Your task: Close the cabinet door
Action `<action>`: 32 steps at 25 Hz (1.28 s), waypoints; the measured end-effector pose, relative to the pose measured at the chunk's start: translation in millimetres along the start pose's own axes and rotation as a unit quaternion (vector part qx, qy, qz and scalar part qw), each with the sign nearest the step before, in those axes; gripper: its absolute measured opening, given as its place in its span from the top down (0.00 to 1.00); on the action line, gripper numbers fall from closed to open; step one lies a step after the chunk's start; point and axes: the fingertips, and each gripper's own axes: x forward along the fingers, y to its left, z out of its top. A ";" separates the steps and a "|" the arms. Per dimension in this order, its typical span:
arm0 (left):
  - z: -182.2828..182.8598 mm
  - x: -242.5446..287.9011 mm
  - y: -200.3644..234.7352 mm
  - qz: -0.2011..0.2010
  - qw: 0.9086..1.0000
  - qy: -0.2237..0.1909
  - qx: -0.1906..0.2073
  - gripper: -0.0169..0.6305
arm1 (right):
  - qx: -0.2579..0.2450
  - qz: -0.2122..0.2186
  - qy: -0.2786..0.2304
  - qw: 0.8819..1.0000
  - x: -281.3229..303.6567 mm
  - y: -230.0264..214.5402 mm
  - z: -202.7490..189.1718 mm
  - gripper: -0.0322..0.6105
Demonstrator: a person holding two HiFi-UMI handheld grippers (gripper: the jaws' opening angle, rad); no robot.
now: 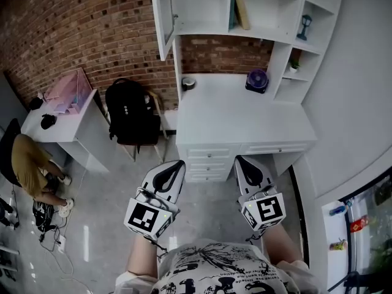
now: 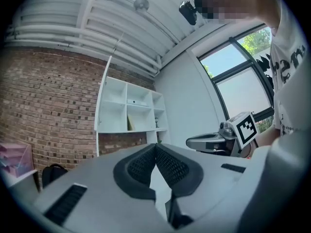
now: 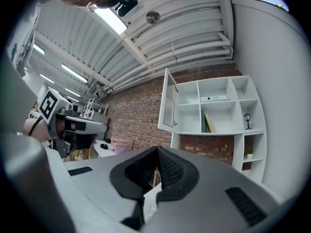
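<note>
Door: white-framed cabinet door hangs open above the white desk, well apart from both grippers.
Left: grey left gripper has its jaws together on nothing, level, probably to push.
Right: grey right gripper is likewise closed and empty.

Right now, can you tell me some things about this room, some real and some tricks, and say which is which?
1. The cabinet door is swung open. True.
2. The left gripper is holding a ball. False: its jaws are together with nothing between them.
3. A black backpack sits to the left of the white desk. True.
4. The purple object lies on the floor. False: it stands on the desk, near the back.
5. The right gripper is pushing on the cabinet door. False: it is well apart from the door, jaws together and empty.
</note>
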 end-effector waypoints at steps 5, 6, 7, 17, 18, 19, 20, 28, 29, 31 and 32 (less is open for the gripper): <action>-5.0 -14.4 15.7 -0.011 1.000 -0.018 -0.015 0.95 | 0.023 -0.021 -0.001 1.000 12.0 15.6 -3.0 0.93; -5.7 -15.7 21.9 -0.010 0.999 -0.029 -0.022 0.83 | 0.023 -0.022 0.002 0.999 15.3 18.8 -5.1 0.93; -5.8 -16.3 29.5 -0.006 0.999 -0.039 -0.026 0.53 | 0.021 -0.022 0.004 1.000 18.8 21.9 -7.0 0.93; 2.3 -14.1 98.4 0.033 0.999 -0.040 0.009 0.43 | -0.002 -0.003 0.005 1.000 61.7 39.6 -8.5 0.93; 0.6 -9.4 103.2 0.034 0.999 -0.039 0.009 0.43 | -0.001 -0.003 0.004 1.000 68.2 36.5 -9.6 0.93; -1.3 -3.7 108.1 0.035 0.999 -0.039 0.008 0.43 | 0.001 -0.004 0.004 1.000 75.4 32.3 -11.3 0.93; -3.2 2.7 113.4 0.036 0.999 -0.040 0.007 0.43 | 0.002 -0.003 0.003 1.000 83.5 27.4 -13.6 0.93; -7.4 83.5 183.6 0.062 0.997 -0.040 0.028 0.43 | 0.016 0.008 -0.010 1.000 190.1 -42.5 -25.9 0.93; -5.4 96.7 195.2 0.066 0.996 -0.042 0.029 0.43 | 0.019 0.011 -0.012 1.000 207.4 -54.4 -25.8 0.93; 1.2 123.1 222.0 0.078 0.995 -0.051 0.030 0.43 | 0.020 0.021 -0.018 0.999 244.8 -76.9 -22.7 0.93; 5.2 136.1 236.2 0.085 0.994 -0.055 0.031 0.43 | 0.018 0.027 -0.022 0.999 264.1 -87.3 -19.9 0.93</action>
